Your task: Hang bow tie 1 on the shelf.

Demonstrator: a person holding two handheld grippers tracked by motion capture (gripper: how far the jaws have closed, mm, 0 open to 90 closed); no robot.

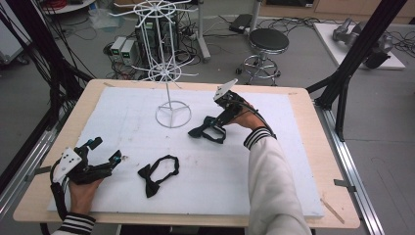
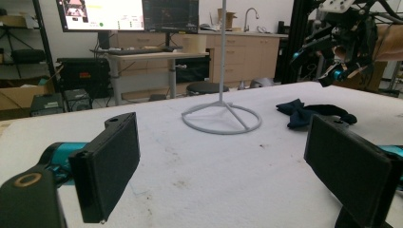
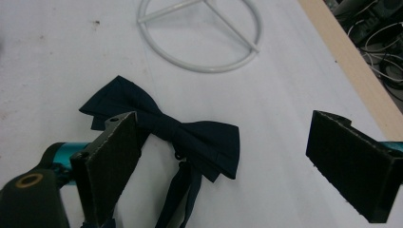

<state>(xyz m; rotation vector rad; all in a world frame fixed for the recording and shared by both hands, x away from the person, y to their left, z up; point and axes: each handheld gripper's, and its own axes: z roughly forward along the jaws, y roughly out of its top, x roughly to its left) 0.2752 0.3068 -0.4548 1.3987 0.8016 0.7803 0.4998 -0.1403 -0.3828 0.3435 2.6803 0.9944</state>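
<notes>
The right gripper (image 1: 208,128) hangs low over a dark bow tie (image 3: 180,133) on the white mat (image 1: 274,161); its jaws stand wide apart; the bow tie lies flat between them, closer to the left jaw, and I cannot tell if that jaw touches it; the white wire stand (image 1: 171,113) is just beyond it. The left gripper (image 1: 105,152) sits near the mat's front left corner with jaws wide and nothing between them. A second bow tie (image 1: 157,175) lies between the two grippers.

Right tongs (image 3: 228,156) hide part of the navy bow tie (image 3: 190,133); its strap runs off frame
</notes>
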